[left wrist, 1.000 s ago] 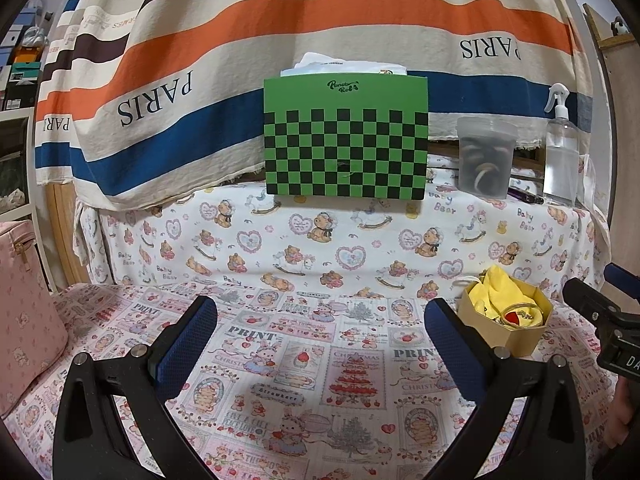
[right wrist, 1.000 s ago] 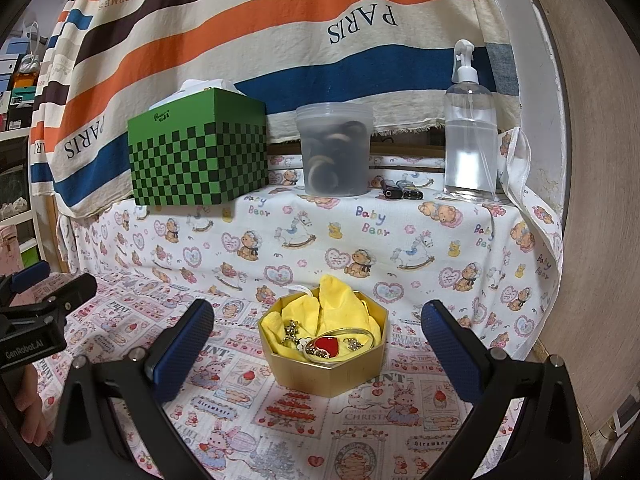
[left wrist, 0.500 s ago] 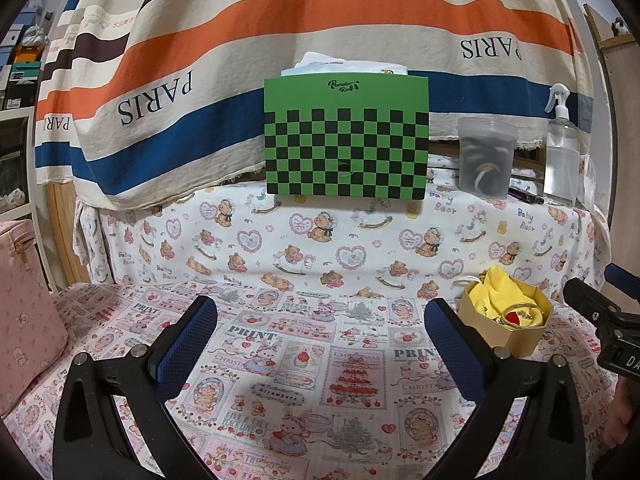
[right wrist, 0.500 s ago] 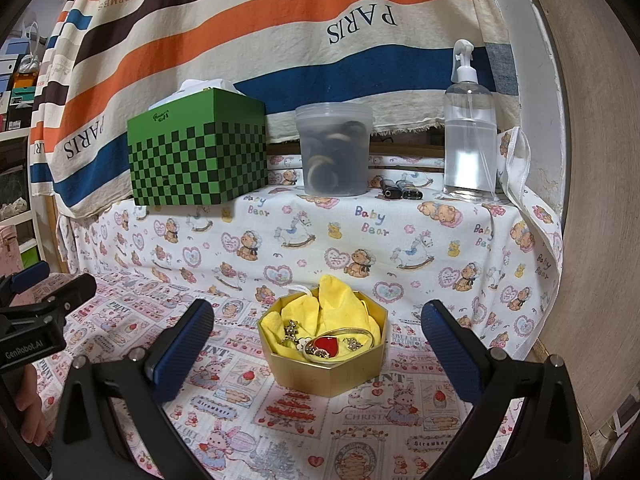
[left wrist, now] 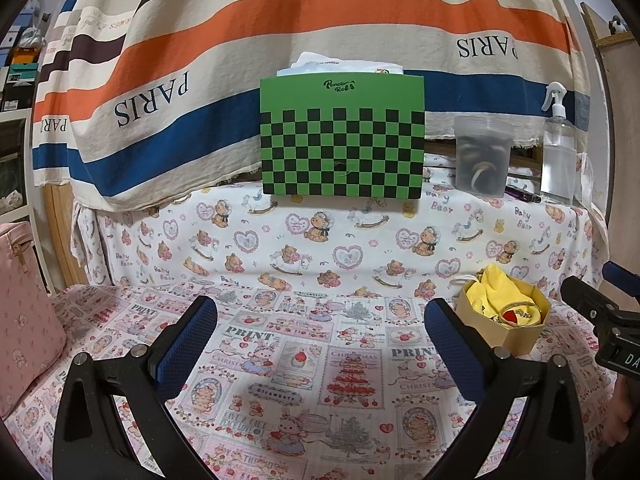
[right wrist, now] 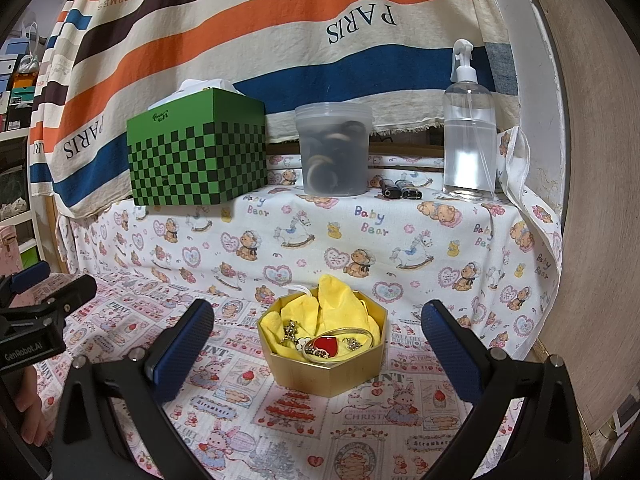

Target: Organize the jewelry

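Observation:
A gold hexagonal jewelry box [right wrist: 328,372] lined with yellow cloth [right wrist: 340,308] sits on the patterned cloth. It holds a red heart pendant [right wrist: 327,345], a silver bangle [right wrist: 352,333] and small charms. My right gripper [right wrist: 318,340] is open and empty, with the box between and just beyond its fingers. My left gripper [left wrist: 320,336] is open and empty over bare cloth; the box [left wrist: 516,334] lies to its right.
On the raised shelf stand a green checkered tissue box [right wrist: 196,156], a plastic tub [right wrist: 334,150], two lighters [right wrist: 400,191] and a spray bottle [right wrist: 470,136]. A pink bag [left wrist: 24,312] sits at the left. A wooden panel [right wrist: 592,200] bounds the right.

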Action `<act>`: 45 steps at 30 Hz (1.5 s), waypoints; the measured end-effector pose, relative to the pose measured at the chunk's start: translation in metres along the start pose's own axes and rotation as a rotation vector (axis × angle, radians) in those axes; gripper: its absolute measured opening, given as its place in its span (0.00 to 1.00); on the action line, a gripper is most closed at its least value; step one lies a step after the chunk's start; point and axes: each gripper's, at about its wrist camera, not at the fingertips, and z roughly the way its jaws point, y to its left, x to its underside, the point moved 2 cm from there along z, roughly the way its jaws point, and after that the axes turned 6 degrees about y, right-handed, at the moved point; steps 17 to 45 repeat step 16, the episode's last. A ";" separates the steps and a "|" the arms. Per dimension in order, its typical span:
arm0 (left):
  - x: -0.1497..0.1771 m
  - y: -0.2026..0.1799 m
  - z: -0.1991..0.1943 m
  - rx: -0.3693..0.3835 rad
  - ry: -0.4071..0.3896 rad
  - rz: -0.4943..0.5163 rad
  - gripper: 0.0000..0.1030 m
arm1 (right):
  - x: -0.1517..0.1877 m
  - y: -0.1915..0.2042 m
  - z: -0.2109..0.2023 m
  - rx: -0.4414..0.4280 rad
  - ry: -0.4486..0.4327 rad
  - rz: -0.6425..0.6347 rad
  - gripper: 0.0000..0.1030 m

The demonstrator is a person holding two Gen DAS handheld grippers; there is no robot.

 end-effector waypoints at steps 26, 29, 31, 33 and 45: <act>0.000 0.001 0.002 0.022 0.012 0.007 1.00 | 0.001 -0.001 0.000 0.001 0.000 0.002 1.00; 0.000 0.001 0.002 0.022 0.012 0.007 1.00 | 0.001 -0.001 0.000 0.001 0.000 0.002 1.00; 0.000 0.001 0.002 0.022 0.012 0.007 1.00 | 0.001 -0.001 0.000 0.001 0.000 0.002 1.00; 0.000 0.001 0.002 0.022 0.012 0.007 1.00 | 0.001 -0.001 0.000 0.001 0.000 0.002 1.00; 0.000 0.001 0.002 0.022 0.012 0.007 1.00 | 0.001 -0.001 0.000 0.001 0.000 0.002 1.00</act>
